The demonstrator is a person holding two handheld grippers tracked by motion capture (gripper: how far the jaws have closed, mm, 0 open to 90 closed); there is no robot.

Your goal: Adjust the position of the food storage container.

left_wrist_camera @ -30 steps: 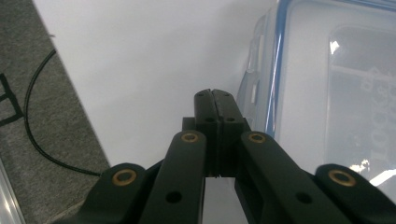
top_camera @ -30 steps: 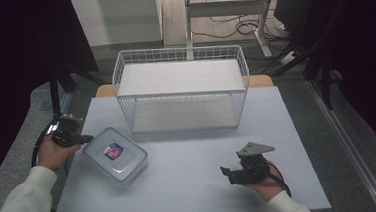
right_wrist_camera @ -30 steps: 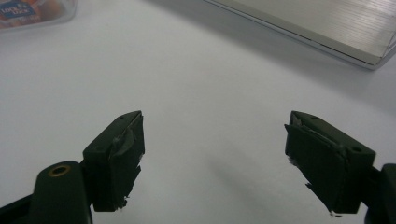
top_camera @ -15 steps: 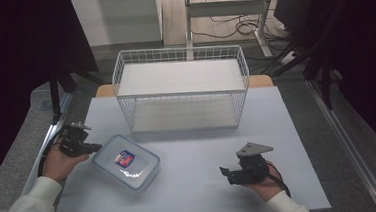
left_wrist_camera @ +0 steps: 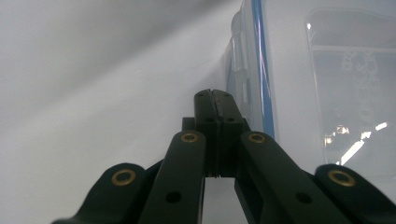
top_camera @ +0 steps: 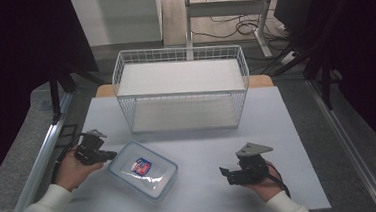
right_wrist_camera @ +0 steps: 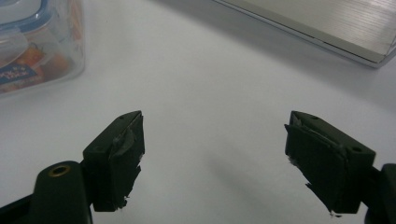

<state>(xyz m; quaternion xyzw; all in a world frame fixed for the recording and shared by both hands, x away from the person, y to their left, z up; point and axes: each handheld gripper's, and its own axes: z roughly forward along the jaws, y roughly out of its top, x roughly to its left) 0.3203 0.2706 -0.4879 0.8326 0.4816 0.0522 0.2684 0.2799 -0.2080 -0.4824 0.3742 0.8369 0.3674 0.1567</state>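
Observation:
A clear plastic food box [top_camera: 143, 170] with a blue-sealed lid and a red-and-blue label lies on the white table [top_camera: 198, 135] at the front left. My left gripper [top_camera: 111, 154] is shut, its tips at the box's left edge; whether they touch it I cannot tell. In the left gripper view the closed jaws of the left gripper [left_wrist_camera: 214, 94] point along the side of the box [left_wrist_camera: 299, 79], with nothing between them. My right gripper [top_camera: 224, 173] rests at the front right, open and empty, pointing left toward the box. The right gripper [right_wrist_camera: 212, 140] has bare table between its pads, the box [right_wrist_camera: 39, 42] at upper left.
A white wire basket [top_camera: 182, 90] stands at the back middle of the table. A metal rail [top_camera: 44, 156] runs along the table's left side. A pale board edge [right_wrist_camera: 317, 23] crosses the upper right of the right gripper view. Desk legs and cables lie beyond the table.
My left hand has come rightward and toward the front, and the box has slid right and forward with it, turning a little. The right hand has kept still.

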